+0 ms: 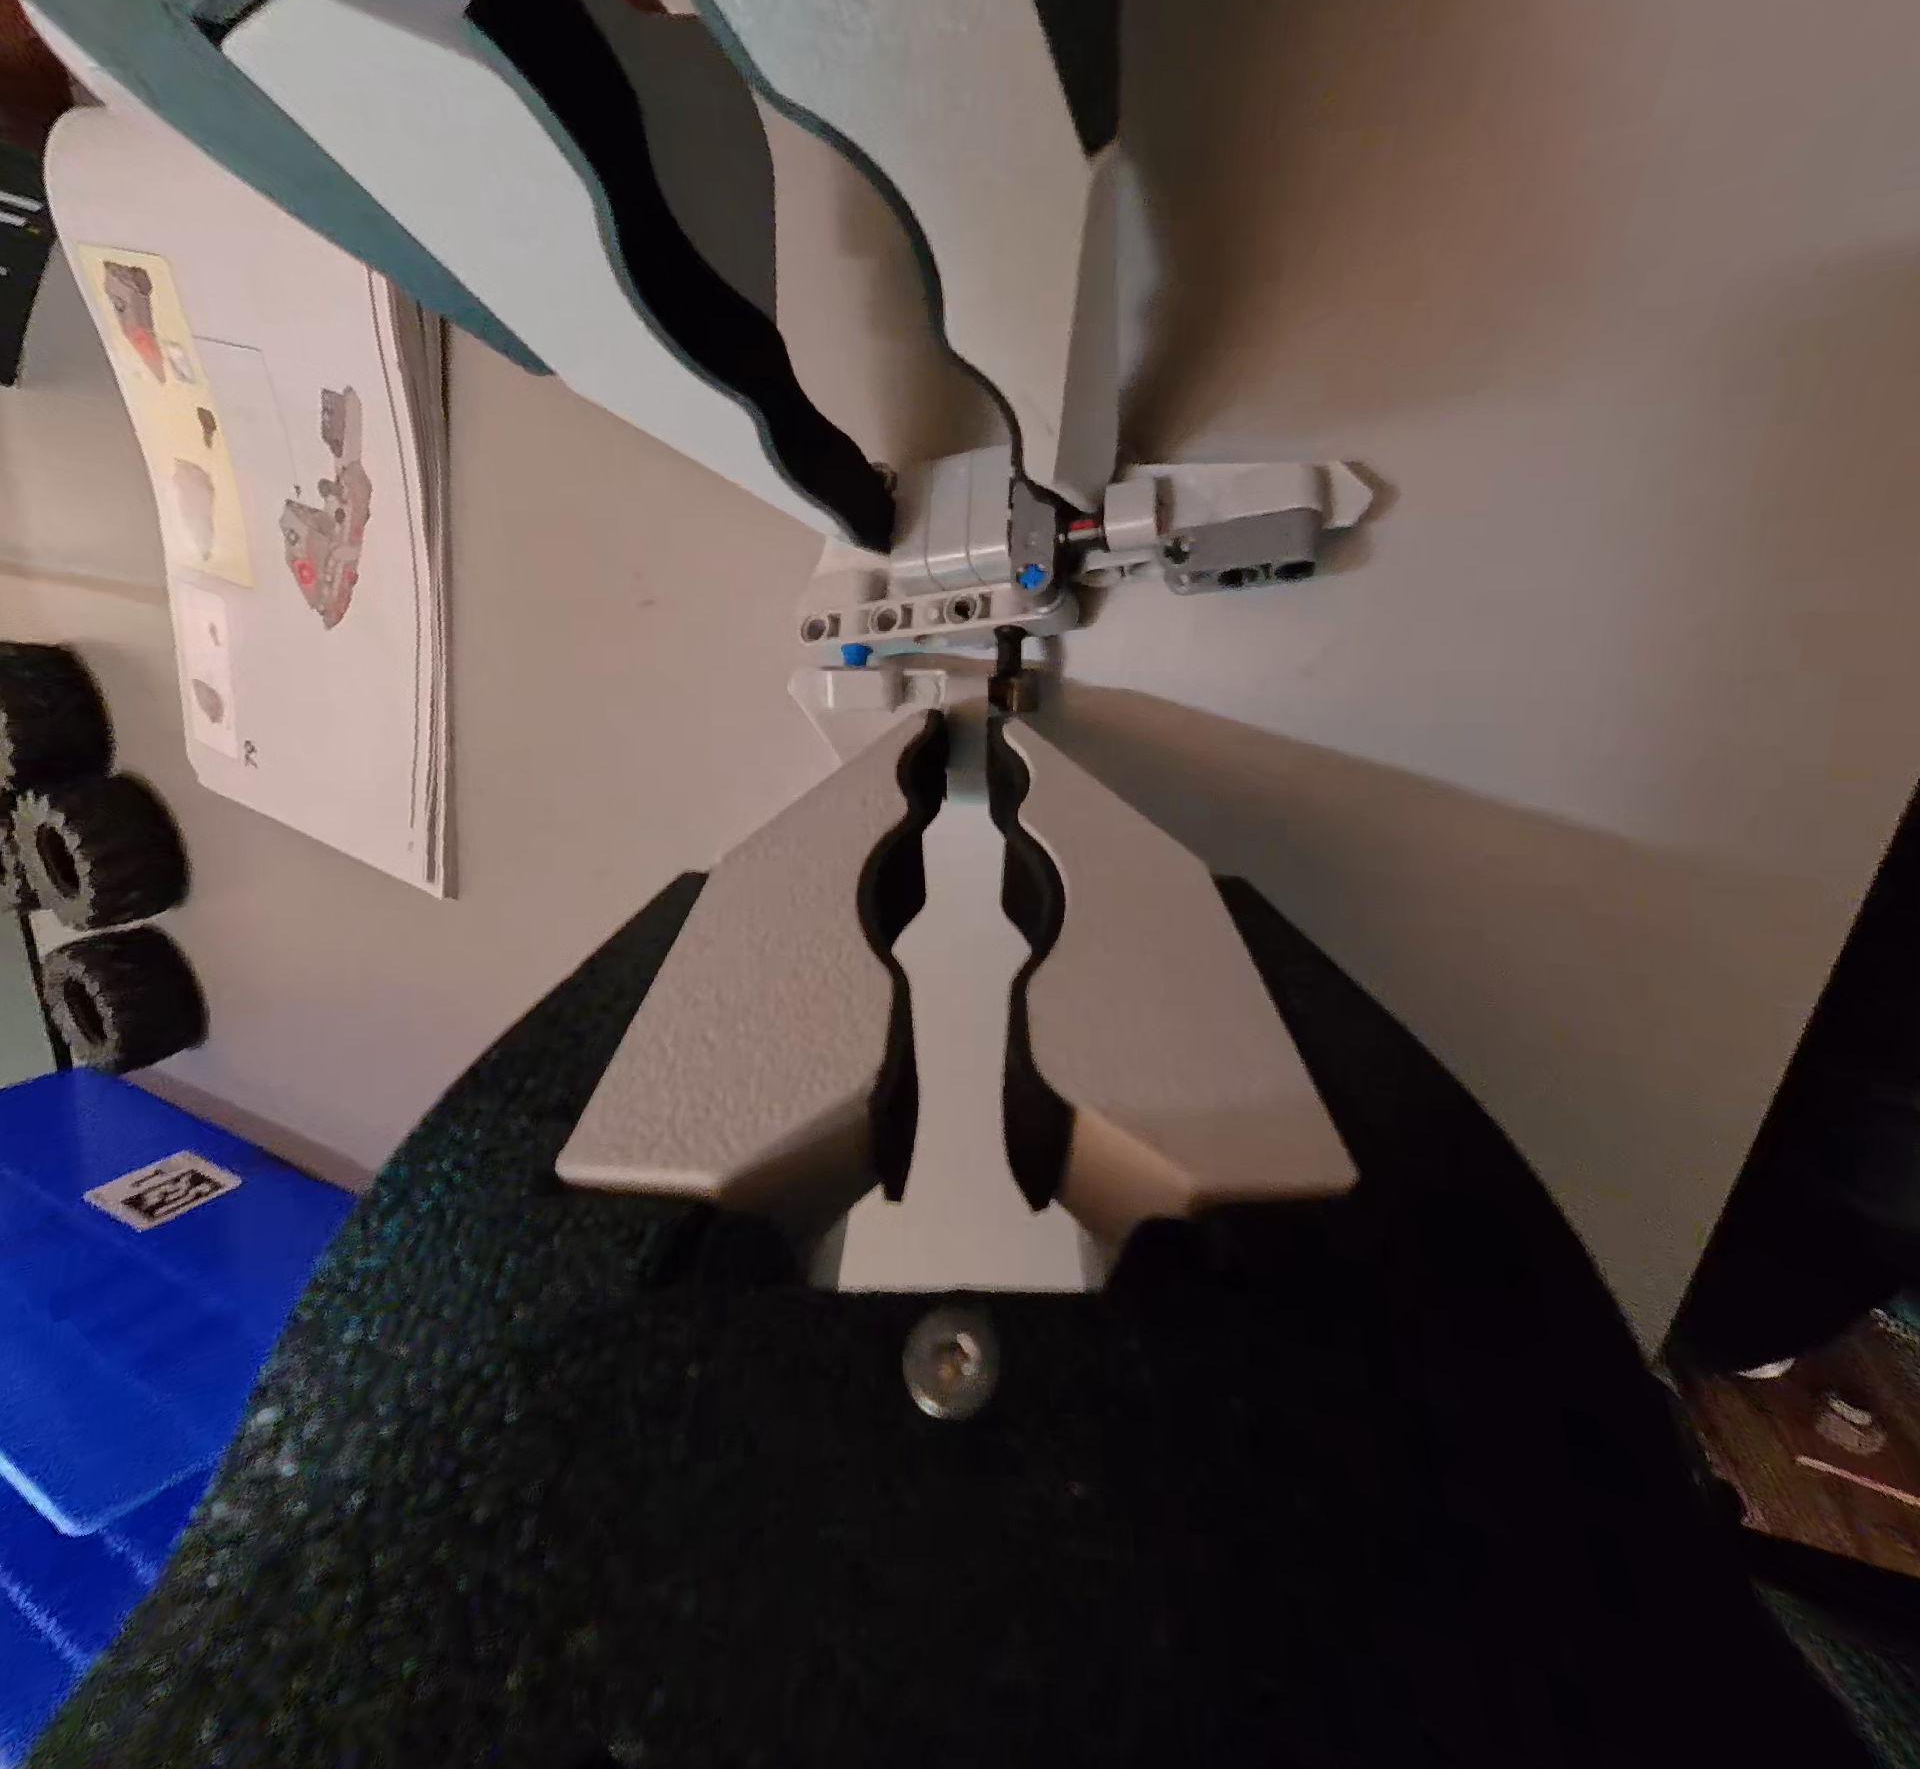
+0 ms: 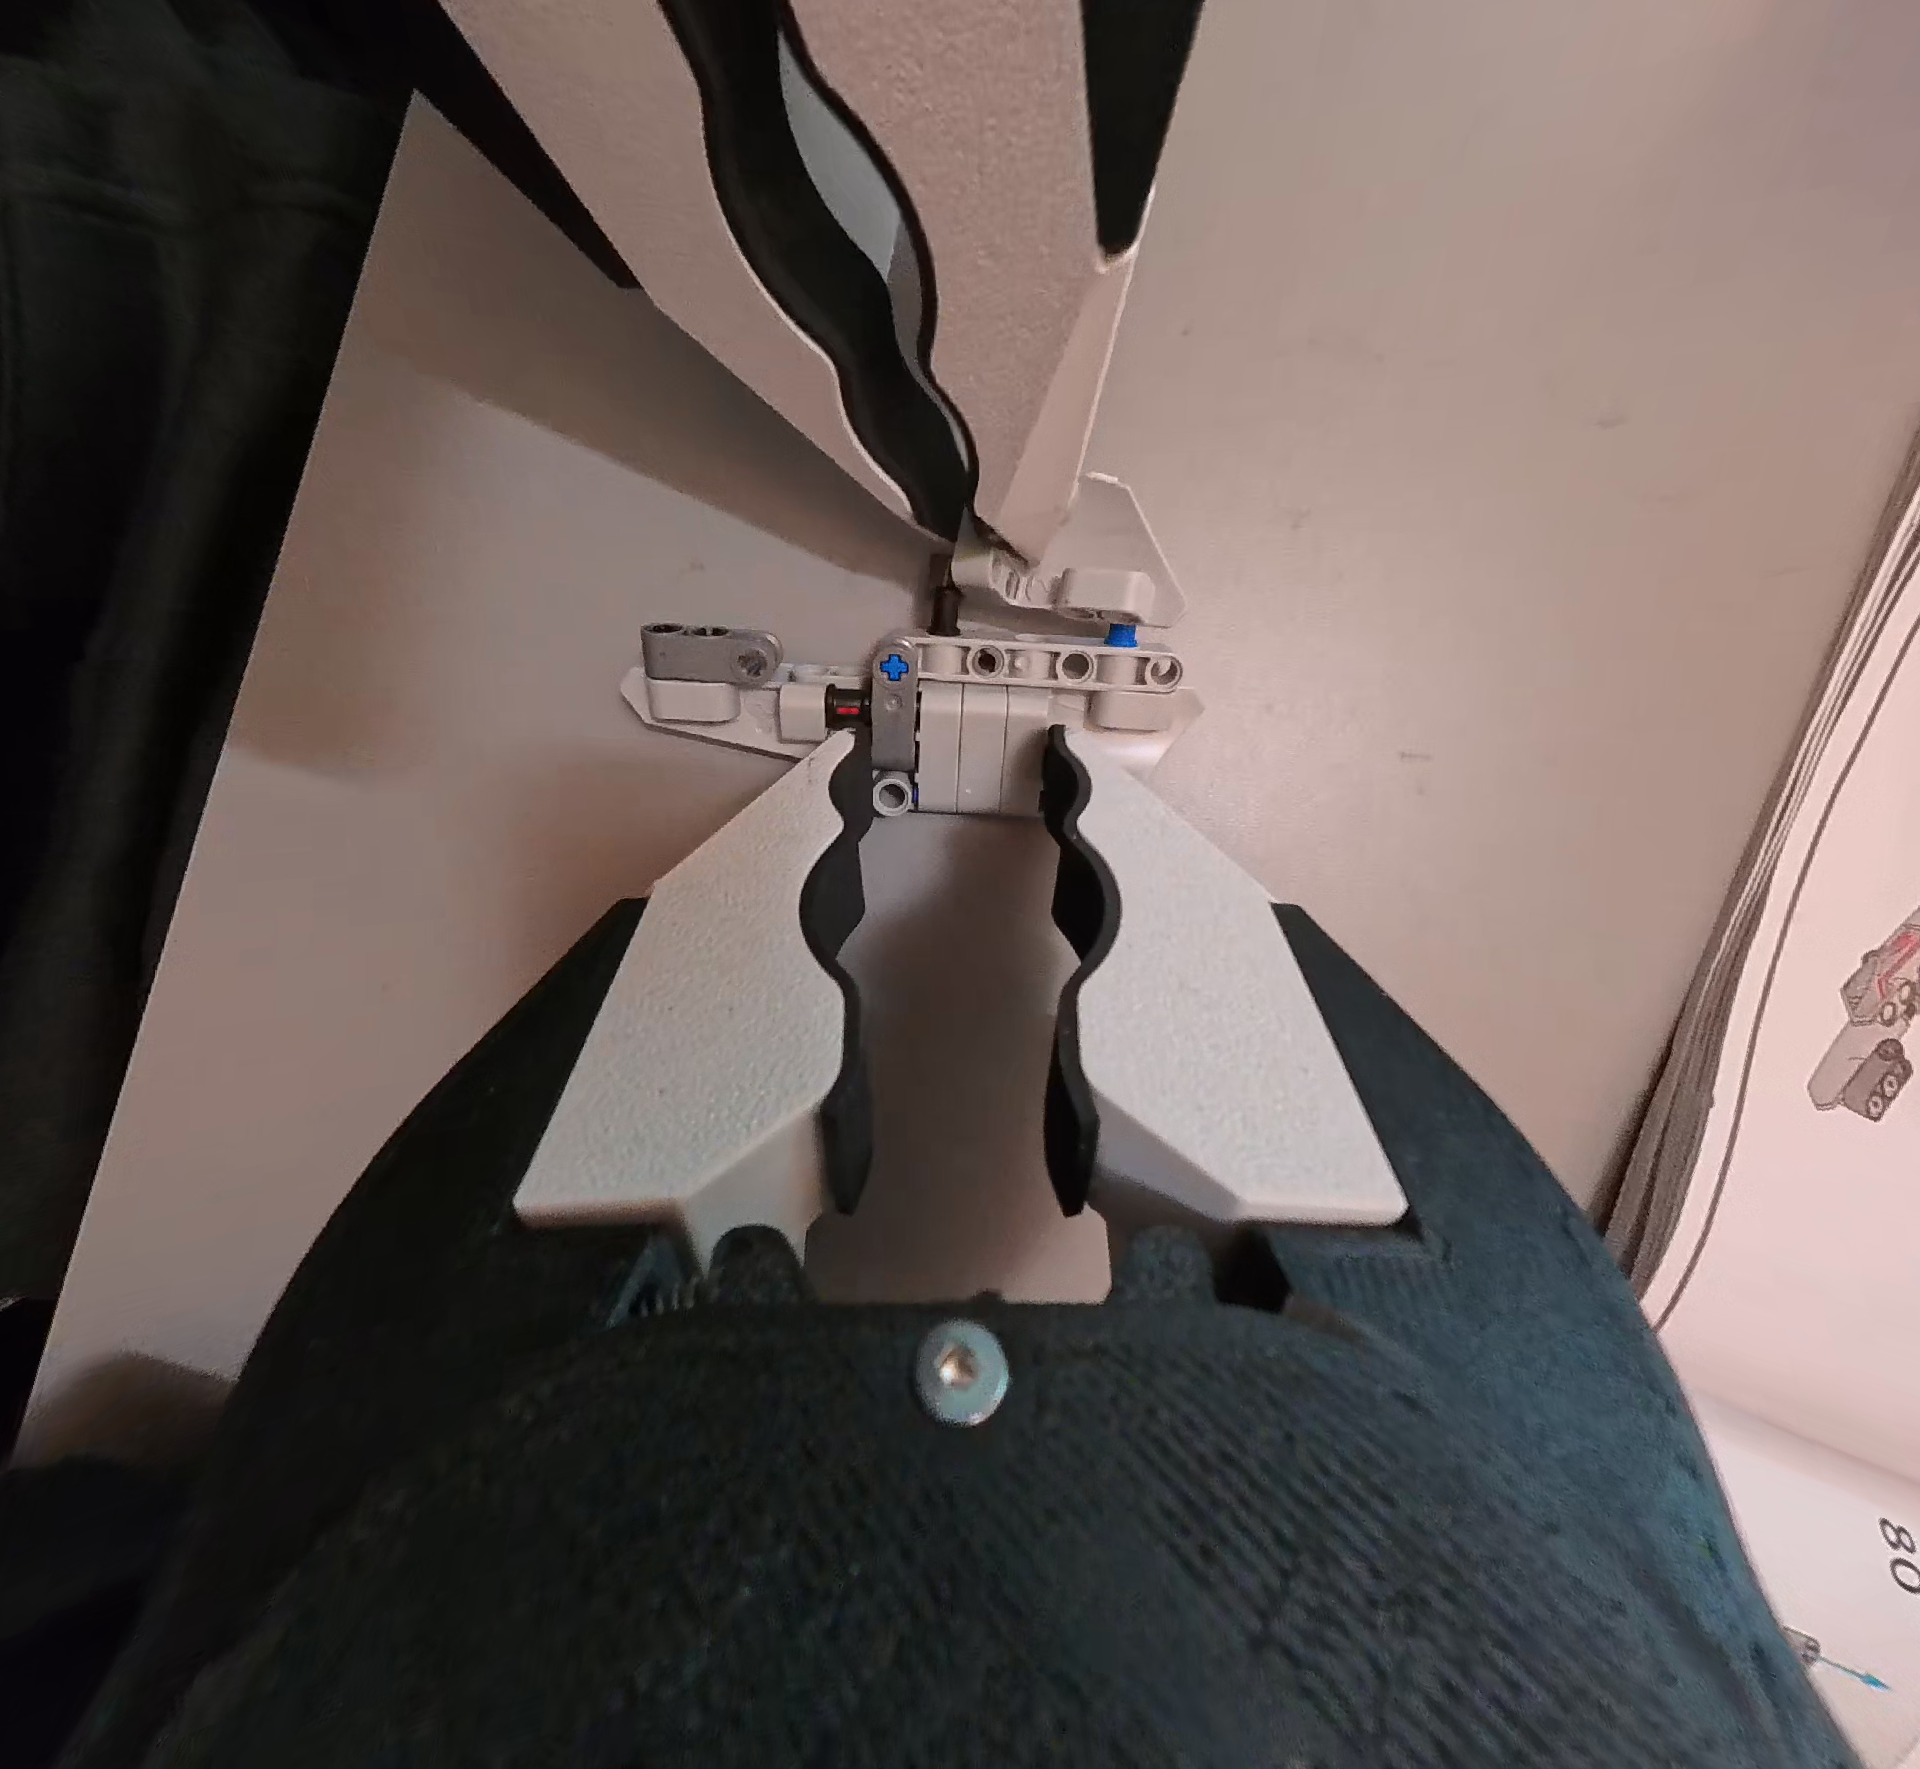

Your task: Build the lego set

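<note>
A small light grey lego assembly (image 1: pixel 935 623) with a holed beam, blue pins and a dark grey connector is held between both grippers above the white table (image 1: pixel 1455 369). My left gripper (image 1: pixel 971 727) is nearly shut on the white panel part at the assembly's near edge. My right gripper (image 2: pixel 956 763) is shut on the assembly's grey block (image 2: pixel 966 743), one finger on each side. The assembly (image 2: pixel 1029 665) fills the middle of the right wrist view. The right gripper (image 1: pixel 951 514) comes in from the upper left in the left wrist view. The left gripper (image 2: pixel 982 540) comes in from above in the right wrist view.
An open instruction booklet (image 1: pixel 312 524) lies on the table and shows in the right wrist view (image 2: pixel 1818 992). Three black tyres (image 1: pixel 83 846) and a blue bin (image 1: pixel 135 1304) are at the left. A dark object (image 1: pixel 1818 1044) stands at the right. Dark clothing (image 2: pixel 156 369) is at the left. My two grippers' fingertips are within a few centimetres of each other.
</note>
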Motion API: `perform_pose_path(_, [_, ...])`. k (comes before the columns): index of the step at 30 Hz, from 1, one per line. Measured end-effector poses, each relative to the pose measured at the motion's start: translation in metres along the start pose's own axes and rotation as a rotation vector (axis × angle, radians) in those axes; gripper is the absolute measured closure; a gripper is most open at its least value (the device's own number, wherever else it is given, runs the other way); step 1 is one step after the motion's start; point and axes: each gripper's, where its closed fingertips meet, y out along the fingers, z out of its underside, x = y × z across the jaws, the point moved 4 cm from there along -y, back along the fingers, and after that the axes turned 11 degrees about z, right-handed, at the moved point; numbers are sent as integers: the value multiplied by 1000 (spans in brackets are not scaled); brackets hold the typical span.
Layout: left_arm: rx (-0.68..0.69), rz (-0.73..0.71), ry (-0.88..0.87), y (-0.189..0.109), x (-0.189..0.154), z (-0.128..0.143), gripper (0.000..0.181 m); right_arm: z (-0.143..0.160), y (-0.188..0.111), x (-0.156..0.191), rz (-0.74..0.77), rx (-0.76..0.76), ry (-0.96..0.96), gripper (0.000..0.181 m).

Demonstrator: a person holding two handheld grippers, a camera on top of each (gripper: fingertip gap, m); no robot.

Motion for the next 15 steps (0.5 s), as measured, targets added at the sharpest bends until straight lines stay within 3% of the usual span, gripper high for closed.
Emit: perform_pose_path(15, [67, -116, 61, -5, -3, -4, 177, 0, 0, 0, 8, -13, 37, 150])
